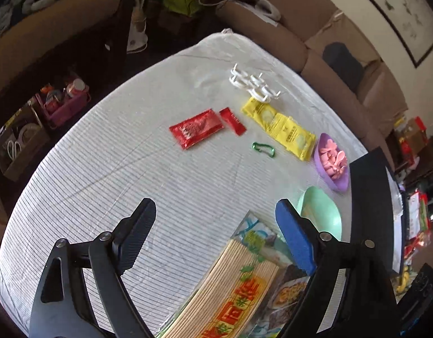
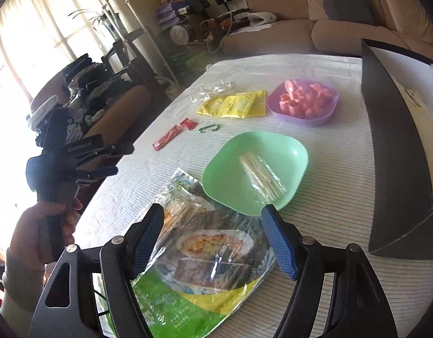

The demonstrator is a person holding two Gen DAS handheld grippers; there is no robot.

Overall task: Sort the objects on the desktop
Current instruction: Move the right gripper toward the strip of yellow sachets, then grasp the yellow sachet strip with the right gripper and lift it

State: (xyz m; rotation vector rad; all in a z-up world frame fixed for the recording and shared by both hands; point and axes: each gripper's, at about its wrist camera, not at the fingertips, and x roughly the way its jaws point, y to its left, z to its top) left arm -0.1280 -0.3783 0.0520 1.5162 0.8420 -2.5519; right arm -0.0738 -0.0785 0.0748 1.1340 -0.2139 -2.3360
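My left gripper (image 1: 213, 211) hangs open over the striped tablecloth (image 1: 103, 183) with nothing between its pads. A plastic bag holding a pack of bamboo sticks (image 1: 239, 290) lies below it, by the blue right finger. My right gripper (image 2: 213, 214) stands open over the same bag (image 2: 205, 256), which lies flat between its fingers. Further out are a green plate (image 2: 289, 152) holding a small clear packet of sticks (image 2: 261, 177), and a purple bowl (image 2: 314, 119) of pink pieces. Red sachets (image 1: 196, 128), yellow sachets (image 1: 286, 131), a green carabiner (image 1: 262, 149) and white hooks (image 1: 251, 84) lie loose.
A dark upright panel (image 2: 399, 155) stands along the table's right side. The left gripper (image 2: 120, 159), held in a person's hand (image 2: 67, 219), shows past the table's left edge. A beige sofa (image 2: 343, 28) runs behind the table, with chairs and clutter on the left.
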